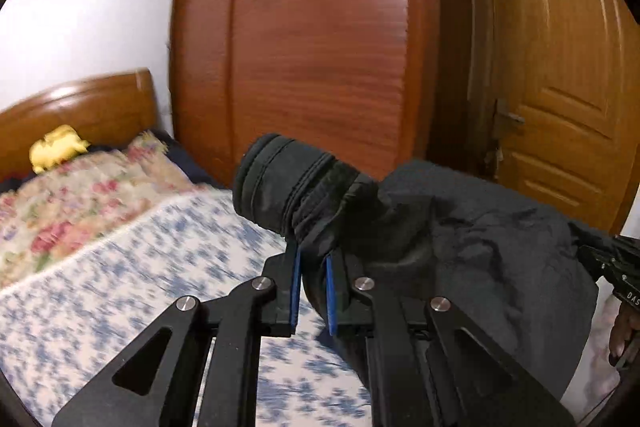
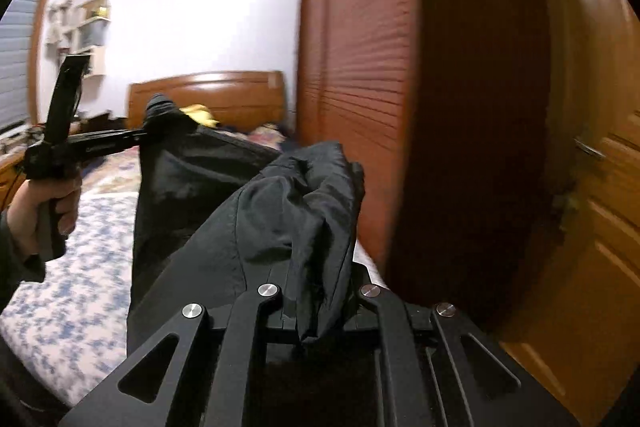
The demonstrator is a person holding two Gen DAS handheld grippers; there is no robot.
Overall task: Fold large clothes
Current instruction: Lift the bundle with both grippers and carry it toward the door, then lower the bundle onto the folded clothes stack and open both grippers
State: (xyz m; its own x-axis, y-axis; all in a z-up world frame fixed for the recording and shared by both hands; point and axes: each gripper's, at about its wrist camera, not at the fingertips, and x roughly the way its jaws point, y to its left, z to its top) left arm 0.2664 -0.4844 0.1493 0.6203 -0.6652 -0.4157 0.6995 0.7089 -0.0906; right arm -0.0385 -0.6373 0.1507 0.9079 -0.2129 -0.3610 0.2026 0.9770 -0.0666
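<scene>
A large black jacket [image 1: 480, 247] hangs in the air above the bed, held between both grippers. My left gripper [image 1: 314, 259] is shut on the jacket near a sleeve cuff [image 1: 280, 183], which sticks up past the blue pads [image 1: 331, 291]. In the right wrist view the left gripper [image 2: 146, 137] shows at the left, holding the cuff end. My right gripper [image 2: 316, 291] is shut on a bunched fold of the jacket [image 2: 296, 199], which hides its fingertips. The fabric sags between the two holds.
The bed [image 1: 132, 291] with a blue-and-white floral sheet lies below. A floral quilt [image 1: 80, 203] and a yellow item [image 1: 56, 147] lie by the wooden headboard [image 1: 80, 111]. A reddish wardrobe [image 1: 312, 39] and a wooden door [image 1: 568, 87] stand close on the right.
</scene>
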